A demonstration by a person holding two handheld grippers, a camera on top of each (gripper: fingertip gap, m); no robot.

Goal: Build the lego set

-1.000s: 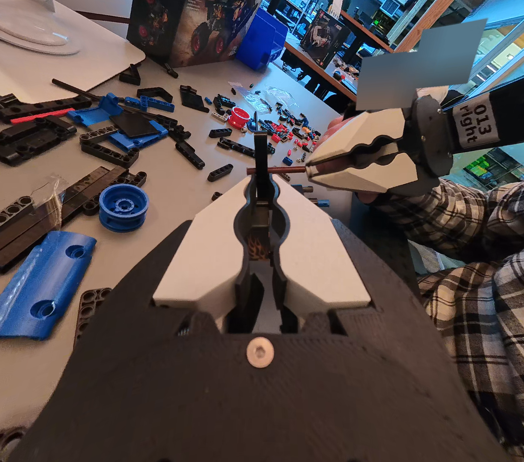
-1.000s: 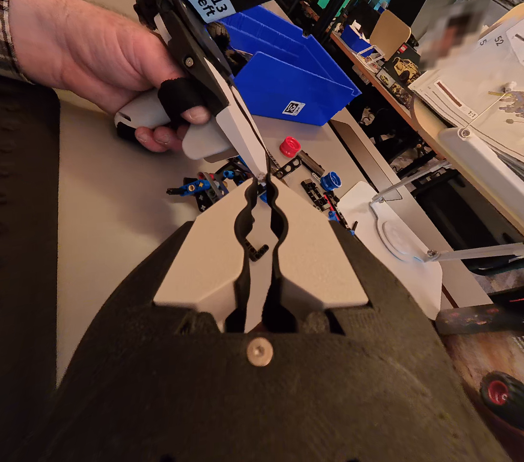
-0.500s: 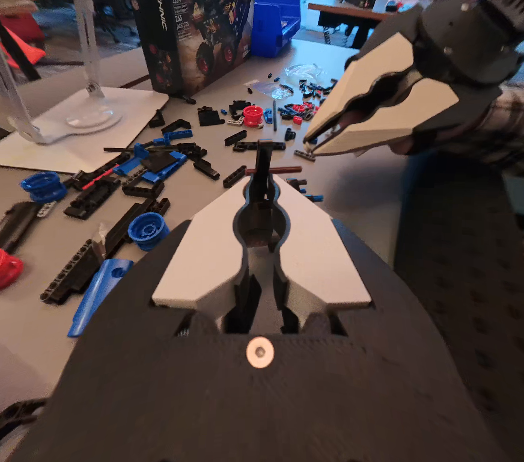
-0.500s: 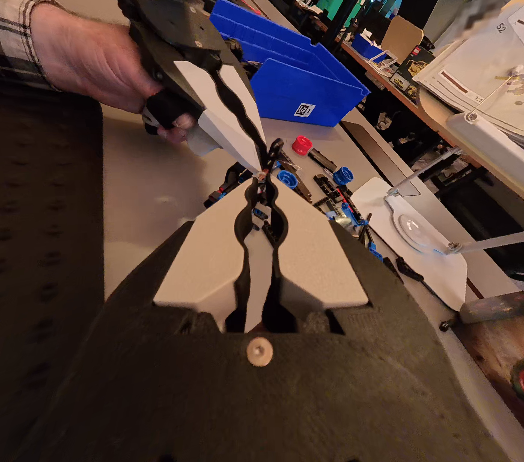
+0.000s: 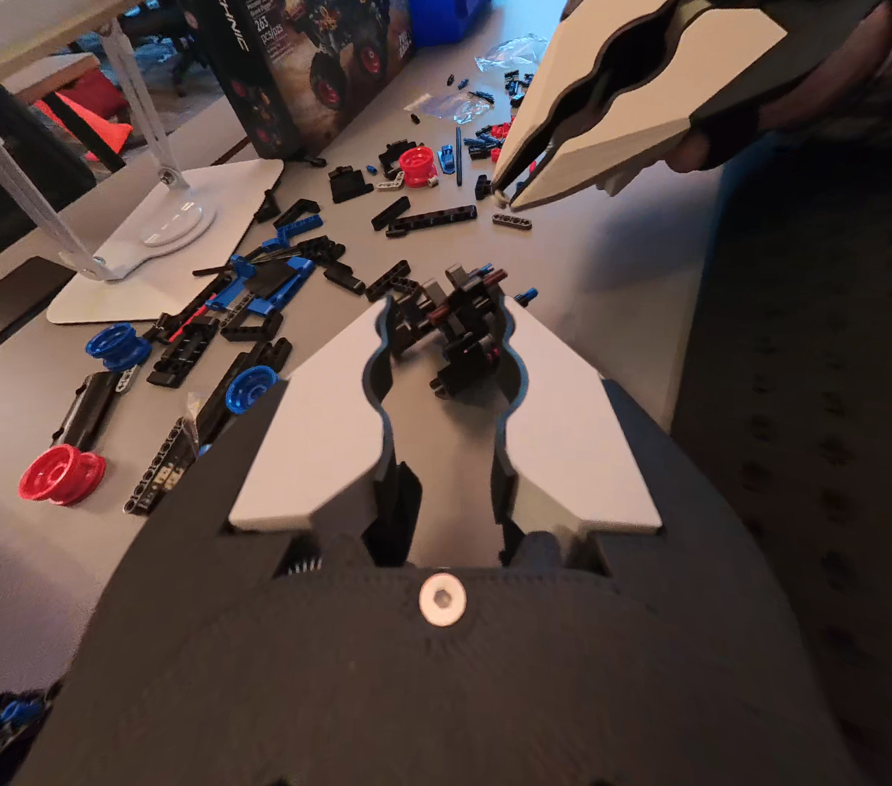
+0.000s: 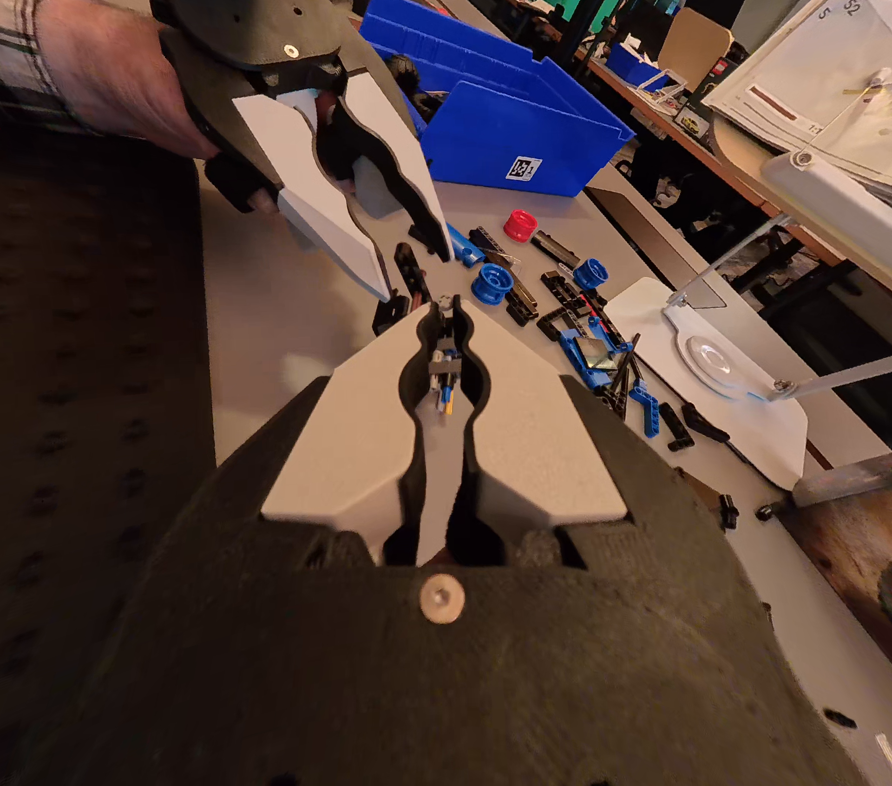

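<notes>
My left gripper point(image 5: 446, 304) is open just above the table. A black lego assembly point(image 5: 463, 328) with a brown axle through it lies on the table between its spread fingers, which do not press on it. From the right wrist view the left gripper point(image 6: 415, 275) also shows open, with the black assembly point(image 6: 410, 270) under its tips. My right gripper point(image 6: 446, 310) is shut on a small pale grey round bush point(image 6: 445, 302) at its very tips. In the left wrist view the right gripper point(image 5: 504, 198) hovers over the loose parts farther back.
Loose black beams point(image 5: 434, 220), blue wheels point(image 5: 248, 389) and red wheels point(image 5: 60, 473) are scattered over the grey table point(image 5: 603, 280). The lego box point(image 5: 289, 14), a blue bin point(image 6: 507, 125) and a white stand base point(image 5: 159, 222) stand behind. A dark mat point(image 5: 796, 376) borders the table. The grippers' ends are close to 5 cm from one another.
My left gripper came down to the table and opened, letting go of the black assembly with the brown axle. My right gripper stayed shut and drew away from the axle's end.
</notes>
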